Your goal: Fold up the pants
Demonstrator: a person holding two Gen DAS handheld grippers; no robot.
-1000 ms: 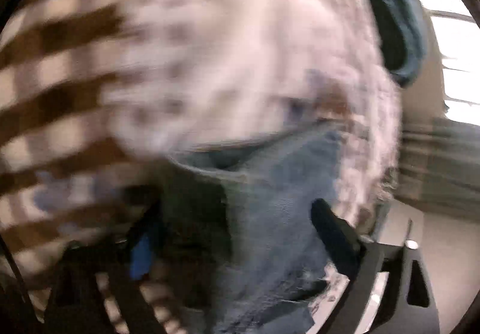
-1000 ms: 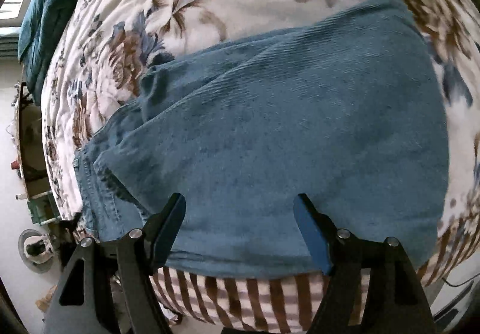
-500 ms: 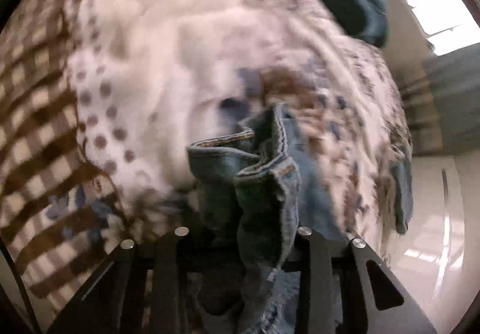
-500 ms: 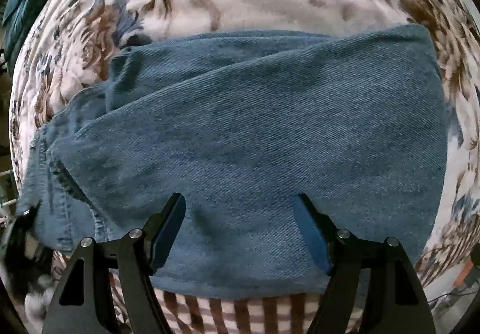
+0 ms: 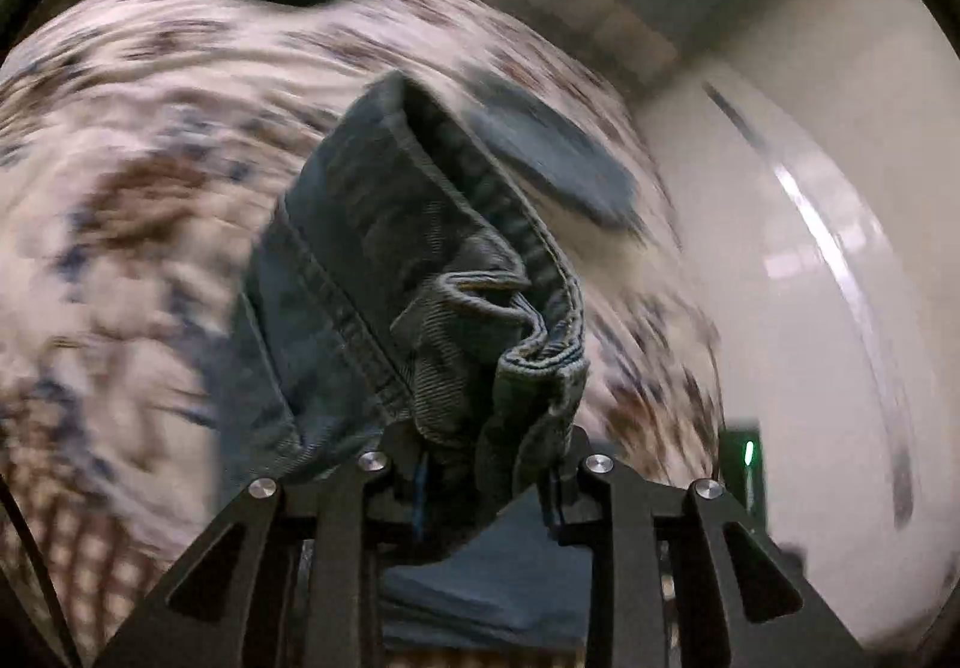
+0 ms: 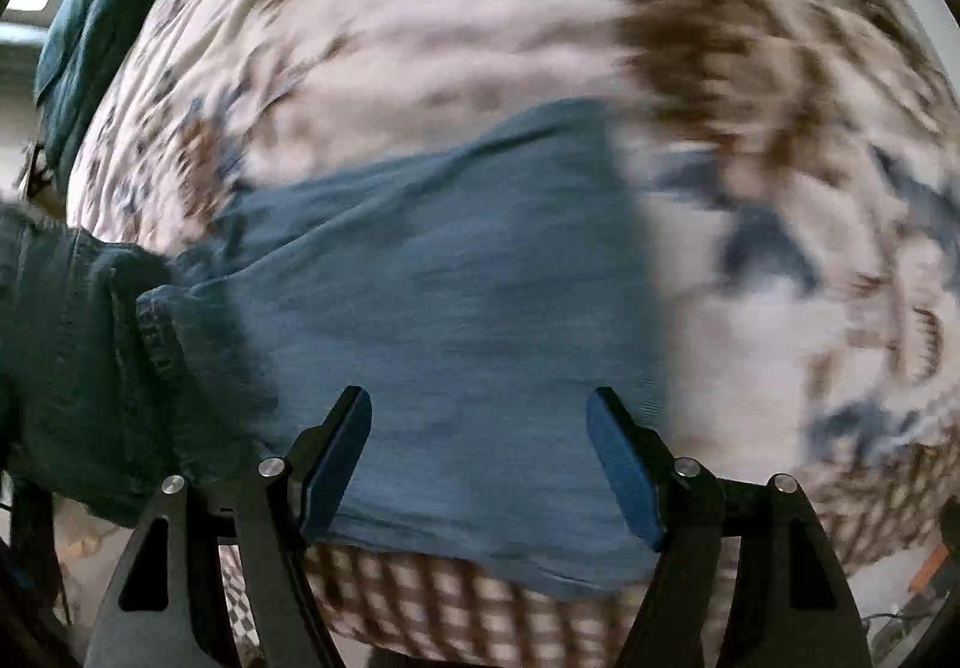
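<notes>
In the left wrist view the left gripper (image 5: pixel 486 479) has just been closing and is now clamped on a bunched, seamed edge of the blue denim jeans (image 5: pixel 420 272), which rises as a crumpled ridge from between the jaws, lifted off the floral bedspread (image 5: pixel 120 140). Only this view shows the pale floor (image 5: pixel 840 260) and a small green light (image 5: pixel 748 452) off to the right, both blurred. In the right wrist view the right gripper (image 6: pixel 480 458) hangs with its blue-padded jaws spread wide over the jeans (image 6: pixel 456 272), gripping nothing; the flat folded denim lies on the bedspread (image 6: pixel 480 8), with a checked sheet (image 6: pixel 420 590) at the near edge. A dark teal blanket (image 6: pixel 84 20) lies farthest back. No writing or label is readable.
</notes>
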